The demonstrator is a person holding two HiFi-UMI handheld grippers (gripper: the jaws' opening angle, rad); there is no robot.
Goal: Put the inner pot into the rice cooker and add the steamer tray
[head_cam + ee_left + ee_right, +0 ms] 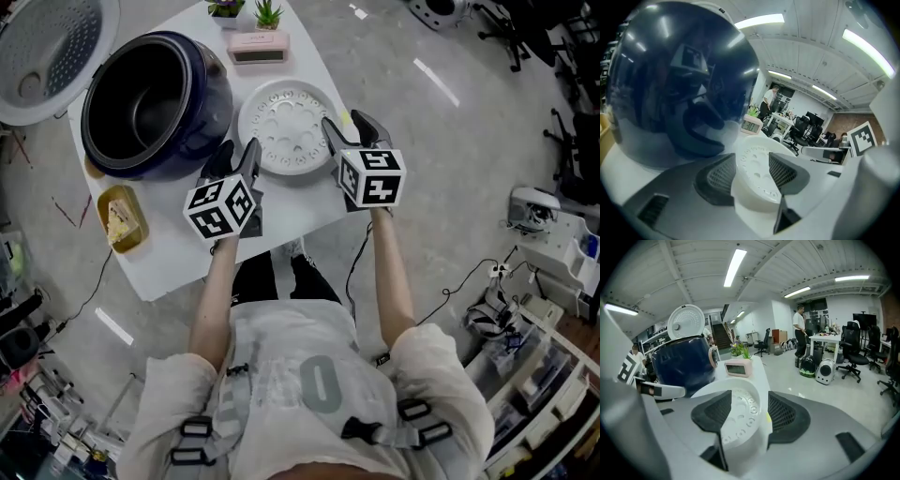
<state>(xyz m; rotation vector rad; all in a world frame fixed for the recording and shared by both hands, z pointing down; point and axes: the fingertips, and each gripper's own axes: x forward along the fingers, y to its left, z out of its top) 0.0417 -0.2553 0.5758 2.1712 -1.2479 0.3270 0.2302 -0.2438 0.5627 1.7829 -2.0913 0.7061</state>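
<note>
Person's 2 forearms lead out to the grippers, both at the steamer tray (pixel 286 127), which lies flat on the table (pixel 178 262). Left gripper (pixel 239 157) straddles the tray's near-left rim and right gripper (pixel 347 129) its right rim. Each pair of jaws stands apart, not yet pinching. Rice cooker (pixel 202 103) sits just left of the tray, with the inner pot (pixel 150 108) apparently already seated. Step in hand: gripping the tray. Next move: close both grippers, lift level, carry left.

Office chairs (pixel 855 357), ceiling striplights (pixel 735 266)
</note>
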